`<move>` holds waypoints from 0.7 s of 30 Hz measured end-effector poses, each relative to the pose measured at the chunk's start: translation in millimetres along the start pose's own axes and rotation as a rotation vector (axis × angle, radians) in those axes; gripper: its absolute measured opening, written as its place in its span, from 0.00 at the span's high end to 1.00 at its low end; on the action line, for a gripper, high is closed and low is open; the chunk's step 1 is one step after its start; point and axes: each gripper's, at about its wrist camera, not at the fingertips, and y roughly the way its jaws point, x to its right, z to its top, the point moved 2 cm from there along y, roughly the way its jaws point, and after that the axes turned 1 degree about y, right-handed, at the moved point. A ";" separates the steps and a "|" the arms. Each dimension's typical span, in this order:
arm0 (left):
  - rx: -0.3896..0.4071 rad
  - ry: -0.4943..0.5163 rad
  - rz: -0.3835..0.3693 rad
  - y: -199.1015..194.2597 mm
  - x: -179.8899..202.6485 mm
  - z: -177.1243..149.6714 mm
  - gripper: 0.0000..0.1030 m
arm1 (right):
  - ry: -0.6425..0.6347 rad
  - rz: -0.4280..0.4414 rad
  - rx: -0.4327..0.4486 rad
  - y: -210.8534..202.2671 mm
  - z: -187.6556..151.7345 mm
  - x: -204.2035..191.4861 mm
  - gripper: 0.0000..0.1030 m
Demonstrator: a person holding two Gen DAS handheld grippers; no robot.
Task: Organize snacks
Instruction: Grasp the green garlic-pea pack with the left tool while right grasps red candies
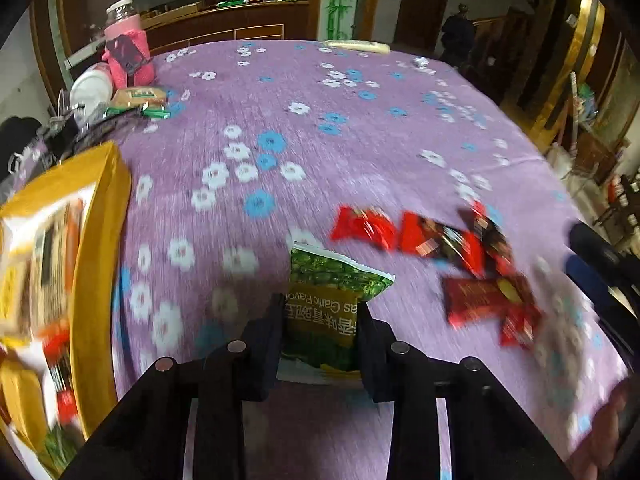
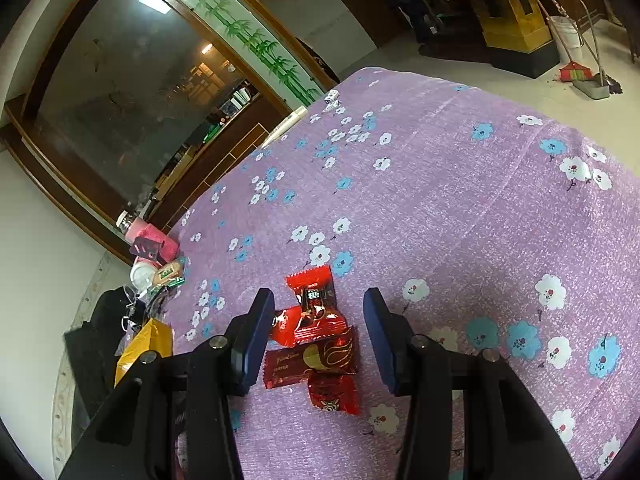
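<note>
My left gripper [image 1: 322, 308] is shut on a green garlic-pea snack packet [image 1: 338, 280], its fingers pressing both sides of the packet just above the purple flowered tablecloth [image 1: 320, 140]. A yellow box [image 1: 100, 240] with several snack packets in it stands at the left. To the right of the packet lies a blurred cluster of red candies [image 1: 440, 240]. In the right wrist view my right gripper [image 2: 318, 300] is open, and its blue fingers straddle the red candies [image 2: 316, 340] without touching them. The yellow box [image 2: 146, 340] shows at the lower left.
A jar in a pink sleeve [image 1: 128, 48], a white cup [image 1: 90, 88] and a biscuit packet [image 1: 140, 96] stand at the table's far left corner. A person [image 2: 408, 4] stands in the room beyond the table. A broom and dustpan [image 2: 588, 80] lie on the floor.
</note>
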 end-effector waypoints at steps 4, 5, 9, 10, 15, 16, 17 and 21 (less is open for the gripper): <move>0.139 0.062 0.020 -23.8 3.1 -12.5 0.68 | -0.027 -0.019 -0.015 3.5 -2.5 -2.2 0.56; 0.163 0.067 0.023 -26.6 2.3 -12.5 0.68 | -0.039 -0.028 -0.018 5.2 -3.3 -3.5 0.57; 0.175 0.056 -0.008 -27.8 -5.4 -10.8 0.68 | -0.064 -0.062 -0.025 11.3 -6.0 -5.5 0.60; 0.165 0.054 -0.020 -27.4 -6.2 -10.7 0.68 | -0.060 -0.071 -0.037 14.2 -6.8 -4.7 0.60; 0.170 0.056 -0.033 -32.4 -4.1 -10.5 0.68 | -0.040 -0.090 -0.114 24.3 -8.2 -9.1 0.60; 0.172 0.052 -0.036 -34.2 -5.1 -10.8 0.68 | -0.050 -0.106 -0.131 27.2 -7.4 -12.9 0.60; 0.171 0.048 -0.039 -34.7 -5.4 -11.4 0.68 | -0.065 -0.128 -0.147 30.6 -5.8 -16.7 0.60; 0.158 0.029 -0.048 -33.2 -8.3 -10.2 0.68 | -0.153 -0.230 -0.185 49.4 7.7 -30.7 0.60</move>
